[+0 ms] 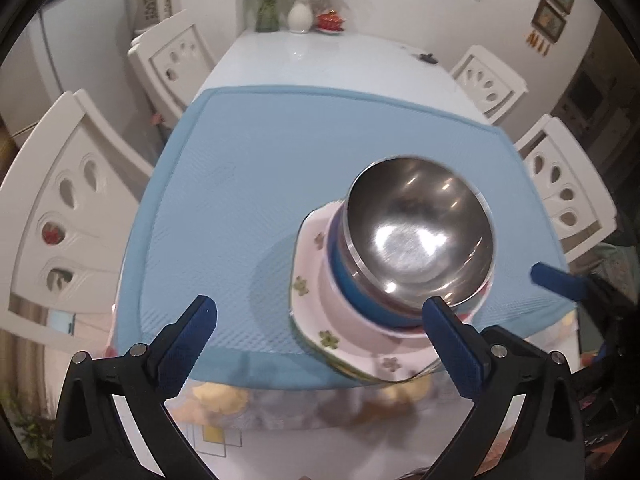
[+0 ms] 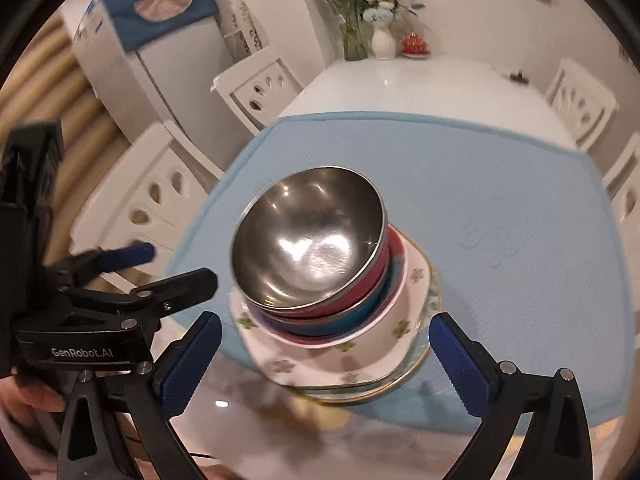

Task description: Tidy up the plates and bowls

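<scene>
Sitting at the near edge of the blue mat (image 1: 280,152), the stack is the landmark: a steel bowl (image 1: 420,228) on top, nested in a red bowl (image 2: 376,268) and a blue bowl (image 1: 352,284), these inside a white flowered bowl (image 2: 384,320), all on a flowered plate (image 1: 308,248) with a gold-rimmed plate (image 2: 424,364) beneath. The lowest plates overhang the mat's near border toward the table's front edge. Beyond and to the left of the stack the mat lies flat and unoccupied up to its far hem, and past that the glossy white table (image 1: 320,60) runs back to a white vase (image 1: 299,16), a green glass vase (image 1: 267,12) and a small red dish (image 1: 331,23) at the wall. White chairs (image 1: 68,200) flank the table on both sides.

The left gripper (image 1: 320,320) hovers just near of the stack, tilted down at it, jaws spread wide and holding nothing; its right fingertip (image 1: 440,312) overlaps the steel bowl's near rim in view, though contact cannot be judged. The right gripper (image 2: 326,340) hangs on the stack's near side too, jaws wide apart with the plates between them in view, gripping nothing. In the right wrist view, the left gripper's body appears left of the stack.
</scene>
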`<act>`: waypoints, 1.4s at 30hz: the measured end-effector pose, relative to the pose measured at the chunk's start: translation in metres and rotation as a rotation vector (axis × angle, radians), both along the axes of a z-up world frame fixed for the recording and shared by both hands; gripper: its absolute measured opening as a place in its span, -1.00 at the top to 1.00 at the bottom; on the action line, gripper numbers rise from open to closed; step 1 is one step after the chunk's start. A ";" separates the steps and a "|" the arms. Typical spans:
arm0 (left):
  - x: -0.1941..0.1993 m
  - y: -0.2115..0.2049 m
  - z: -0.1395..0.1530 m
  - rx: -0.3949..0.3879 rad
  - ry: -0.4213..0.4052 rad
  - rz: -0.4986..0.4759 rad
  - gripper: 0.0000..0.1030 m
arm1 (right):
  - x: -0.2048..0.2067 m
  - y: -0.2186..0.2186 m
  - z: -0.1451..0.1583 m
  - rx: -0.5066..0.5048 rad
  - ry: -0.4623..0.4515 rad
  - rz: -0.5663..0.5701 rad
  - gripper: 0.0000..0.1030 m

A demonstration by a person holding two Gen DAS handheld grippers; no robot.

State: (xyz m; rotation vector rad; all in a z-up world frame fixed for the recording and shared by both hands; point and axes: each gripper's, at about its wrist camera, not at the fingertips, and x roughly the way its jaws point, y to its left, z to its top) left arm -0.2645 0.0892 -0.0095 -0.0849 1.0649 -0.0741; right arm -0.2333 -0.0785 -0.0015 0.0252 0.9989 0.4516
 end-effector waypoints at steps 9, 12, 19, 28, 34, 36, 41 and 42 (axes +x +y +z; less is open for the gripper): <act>-0.005 -0.006 -0.013 0.064 -0.020 -0.025 -0.99 | -0.004 -0.009 -0.014 -0.010 0.013 -0.031 -1.00; -0.007 -0.009 -0.012 0.076 -0.033 -0.028 -0.99 | -0.003 -0.009 -0.015 -0.014 0.002 -0.033 -1.00; -0.006 -0.010 -0.014 0.065 -0.023 -0.028 -0.99 | -0.002 -0.007 -0.015 -0.017 -0.006 -0.032 -1.00; -0.005 -0.009 -0.014 0.067 -0.020 -0.024 -0.99 | 0.001 -0.008 -0.017 -0.010 0.006 -0.026 -1.00; -0.002 -0.009 -0.016 0.067 -0.016 -0.026 -0.99 | 0.004 -0.007 -0.019 -0.007 0.012 -0.026 -1.00; -0.001 -0.008 -0.017 0.065 -0.012 -0.026 -0.99 | 0.004 -0.007 -0.019 -0.008 0.015 -0.027 -1.00; 0.000 -0.007 -0.017 0.070 -0.011 -0.029 -0.99 | 0.005 -0.006 -0.021 -0.002 0.022 -0.031 -1.00; 0.000 -0.007 -0.017 0.070 -0.011 -0.030 -0.99 | 0.005 -0.006 -0.021 -0.002 0.023 -0.031 -1.00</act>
